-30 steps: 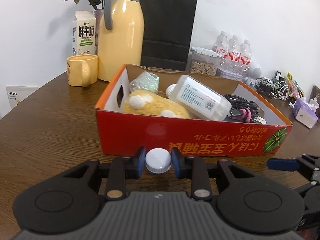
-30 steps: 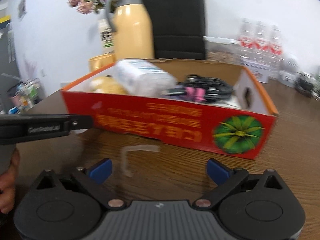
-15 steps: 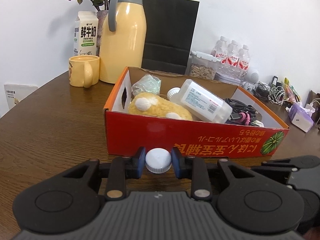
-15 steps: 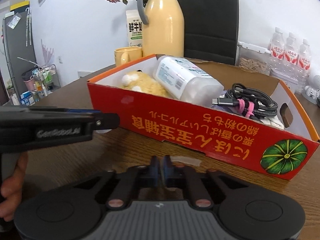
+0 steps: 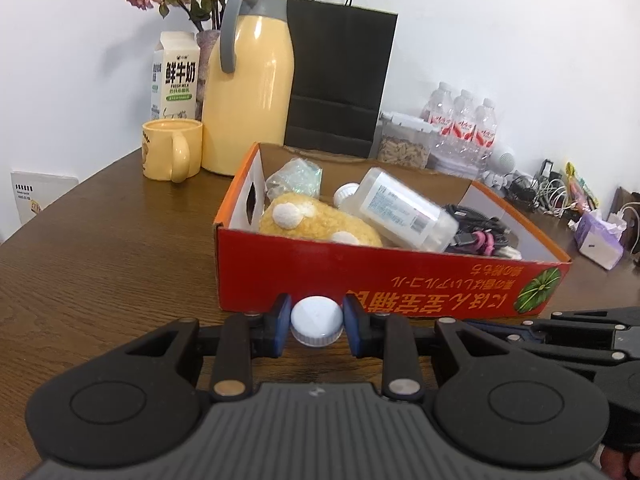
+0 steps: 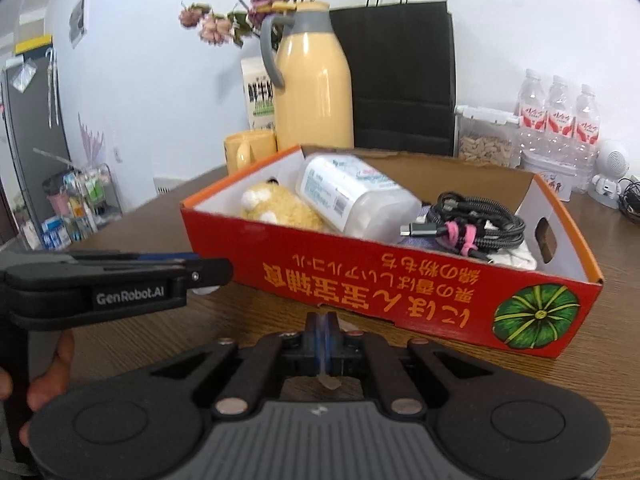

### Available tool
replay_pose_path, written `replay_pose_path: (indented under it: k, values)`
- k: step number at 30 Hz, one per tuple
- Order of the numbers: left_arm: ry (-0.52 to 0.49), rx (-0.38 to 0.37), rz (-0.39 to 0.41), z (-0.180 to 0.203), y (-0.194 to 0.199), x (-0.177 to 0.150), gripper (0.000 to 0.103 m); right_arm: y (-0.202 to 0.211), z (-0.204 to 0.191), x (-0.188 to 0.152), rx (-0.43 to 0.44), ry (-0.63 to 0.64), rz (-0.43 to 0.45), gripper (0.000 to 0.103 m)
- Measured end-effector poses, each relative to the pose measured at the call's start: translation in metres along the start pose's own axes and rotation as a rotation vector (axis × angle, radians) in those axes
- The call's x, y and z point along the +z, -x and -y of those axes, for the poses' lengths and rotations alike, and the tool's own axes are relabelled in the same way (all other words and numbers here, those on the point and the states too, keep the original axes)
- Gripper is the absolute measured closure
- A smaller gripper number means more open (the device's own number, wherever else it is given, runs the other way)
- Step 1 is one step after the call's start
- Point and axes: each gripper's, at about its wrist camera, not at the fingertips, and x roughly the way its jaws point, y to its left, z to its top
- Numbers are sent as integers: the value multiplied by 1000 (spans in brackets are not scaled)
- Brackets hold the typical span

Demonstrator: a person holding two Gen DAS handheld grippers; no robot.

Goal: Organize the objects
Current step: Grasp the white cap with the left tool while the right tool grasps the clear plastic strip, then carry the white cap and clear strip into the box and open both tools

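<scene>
Cap (image 5: 316,320) between level left jaws

The milk carton (image 5: 175,78), upper left, is showing "鲜牛奶" and "FRESH MILK". The left tool (image 6: 192,276), at mid left, is bearing "GenRobot.AI". The red box's (image 6: 360,280) Japanese lettering is running upside down.

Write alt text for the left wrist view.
The left gripper holds a white bottle cap just in front of a red cardboard box containing a yellow plush toy, a clear plastic bottle and coiled cables, on a wooden table.
</scene>
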Motion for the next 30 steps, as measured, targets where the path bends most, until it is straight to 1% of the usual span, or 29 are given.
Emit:
replay_pose_path:
  k: [7,15,21,25,30]
  values:
    - [-13,-33,58,10,17,16,74,28,7,15,28,-30,109,102]
    - [-41,-49,141,28,19,49,74,44,21,42,9,-33,209,102]
    - [-54,-48,192,39,6,77,74,39,36,64,-15,-37,264,102]
    - [-58,-42,197,45,-10,92,74,28,48,81,-28,-41,282,102]
    - [-49,-22,190,48,-38,106,74,6,61,95,-40,-46,285,102]
